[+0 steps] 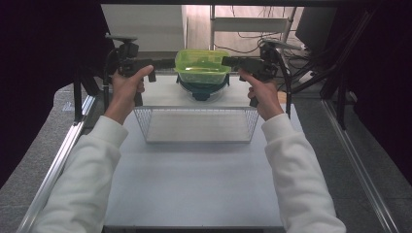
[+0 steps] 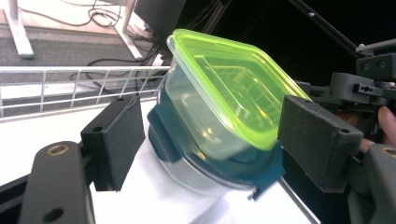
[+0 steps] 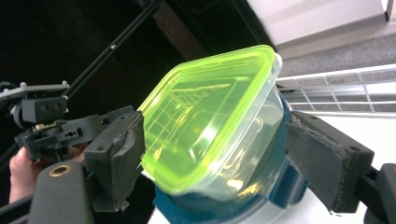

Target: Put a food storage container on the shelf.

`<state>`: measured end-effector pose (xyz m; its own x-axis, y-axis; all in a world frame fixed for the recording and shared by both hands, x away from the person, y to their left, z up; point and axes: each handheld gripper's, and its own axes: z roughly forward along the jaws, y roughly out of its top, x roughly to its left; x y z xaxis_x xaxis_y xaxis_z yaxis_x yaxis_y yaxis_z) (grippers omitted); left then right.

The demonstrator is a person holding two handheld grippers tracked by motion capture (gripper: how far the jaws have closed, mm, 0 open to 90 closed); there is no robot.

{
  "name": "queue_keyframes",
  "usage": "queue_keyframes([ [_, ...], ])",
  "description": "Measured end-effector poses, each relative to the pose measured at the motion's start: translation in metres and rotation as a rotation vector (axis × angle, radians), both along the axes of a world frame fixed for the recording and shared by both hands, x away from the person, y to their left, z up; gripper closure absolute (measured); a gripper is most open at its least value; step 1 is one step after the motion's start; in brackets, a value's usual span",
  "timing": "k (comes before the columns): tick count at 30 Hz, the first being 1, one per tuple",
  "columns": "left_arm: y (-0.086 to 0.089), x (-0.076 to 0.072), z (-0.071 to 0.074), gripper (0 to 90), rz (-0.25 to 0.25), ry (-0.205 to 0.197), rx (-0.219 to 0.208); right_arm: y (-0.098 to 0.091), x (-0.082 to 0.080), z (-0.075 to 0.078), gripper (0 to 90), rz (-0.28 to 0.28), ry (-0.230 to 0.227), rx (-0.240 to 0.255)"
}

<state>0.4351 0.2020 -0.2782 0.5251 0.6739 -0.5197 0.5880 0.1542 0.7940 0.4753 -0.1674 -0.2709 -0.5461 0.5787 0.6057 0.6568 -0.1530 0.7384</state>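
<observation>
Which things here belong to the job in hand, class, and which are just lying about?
In the job:
- green-lidded container, between both claws
- blue-lidded container under it
- left claw, open
- right claw, open
- wire basket, probably

Lying about:
- cables on the floor behind
- white table leg

a clear plastic container (image 1: 202, 68) with a neon-green lid (image 2: 236, 84) sat closed on top of a second container with a dark teal lid (image 2: 177, 140). the stack stood on the white counter (image 1: 194, 170), just beyond the far wall of a wire basket (image 1: 197, 124), level and upright, between the two grippers.
</observation>
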Motion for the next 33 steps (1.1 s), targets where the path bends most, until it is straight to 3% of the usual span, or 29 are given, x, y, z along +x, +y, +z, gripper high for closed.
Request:
queue_keyframes([
  [3, 0.003, -0.012, 0.000, 21.5, -0.012, -0.031, 0.028, -0.006, -0.009, 0.000, 19.1, 0.013, -0.048, -0.028],
  [5, 0.003, -0.016, -0.001, 21.5, -0.021, -0.039, 0.024, -0.009, -0.013, -0.001, 19.1, 0.019, -0.062, -0.038],
  [6, 0.003, -0.026, -0.001, 21.4, -0.041, -0.056, 0.034, -0.014, -0.021, -0.002, 19.1, 0.038, -0.094, -0.048],
  [10, 0.002, -0.044, -0.002, 21.5, -0.059, -0.084, 0.053, -0.020, -0.036, -0.006, 19.4, 0.069, -0.135, -0.075],
  [12, 0.000, -0.063, -0.009, 21.9, -0.067, -0.090, 0.082, -0.023, -0.052, -0.013, 19.8, 0.078, -0.174, -0.130],
  [14, 0.000, -0.069, -0.012, 22.0, -0.067, -0.091, 0.095, -0.023, -0.058, -0.016, 19.9, 0.079, -0.183, -0.148],
  [16, -0.001, -0.084, -0.020, 22.0, -0.064, -0.104, 0.122, -0.025, -0.077, -0.026, 20.4, 0.081, -0.207, -0.189],
  [17, -0.001, -0.097, -0.030, 22.0, -0.063, -0.112, 0.146, -0.027, -0.083, -0.030, 20.7, 0.084, -0.213, -0.200],
  [18, -0.001, -0.097, -0.030, 22.1, -0.063, -0.112, 0.146, -0.027, -0.083, -0.030, 20.7, 0.084, -0.213, -0.200],
  [20, 0.000, -0.110, -0.041, 22.1, -0.061, -0.112, 0.165, -0.032, -0.101, -0.044, 22.1, 0.086, -0.234, -0.233],
  [21, 0.001, -0.122, -0.053, 22.3, -0.065, -0.110, 0.175, -0.034, -0.107, -0.049, 22.5, 0.093, -0.236, -0.239],
  [22, 0.001, -0.122, -0.053, 22.6, -0.065, -0.110, 0.175, -0.034, -0.107, -0.049, 22.5, 0.093, -0.236, -0.239],
  [24, 0.002, -0.140, -0.074, 22.8, -0.069, -0.109, 0.179, -0.039, -0.123, -0.069, 23.3, 0.103, -0.243, -0.263],
  [25, 0.002, -0.140, -0.074, 23.1, -0.069, -0.109, 0.179, -0.039, -0.123, -0.069, 23.3, 0.103, -0.243, -0.263],
  [26, 0.002, -0.150, -0.088, 23.2, -0.062, -0.103, 0.185, -0.044, -0.132, -0.084, 23.5, 0.102, -0.240, -0.281],
  [27, 0.002, -0.150, -0.088, 23.3, -0.062, -0.103, 0.185, -0.044, -0.132, -0.084, 23.5, 0.102, -0.240, -0.281],
  [29, 0.000, -0.162, -0.112, 23.5, -0.054, -0.080, 0.222, -0.053, -0.144, -0.107, 23.6, 0.101, -0.221, -0.283],
  [30, 0.000, -0.162, -0.112, 23.5, -0.054, -0.080, 0.222, -0.053, -0.144, -0.107, 23.6, 0.101, -0.221, -0.283],
  [33, 0.000, -0.171, -0.136, 24.0, -0.038, -0.049, 0.249, -0.065, -0.156, -0.136, 23.8, 0.096, -0.192, -0.292],
])
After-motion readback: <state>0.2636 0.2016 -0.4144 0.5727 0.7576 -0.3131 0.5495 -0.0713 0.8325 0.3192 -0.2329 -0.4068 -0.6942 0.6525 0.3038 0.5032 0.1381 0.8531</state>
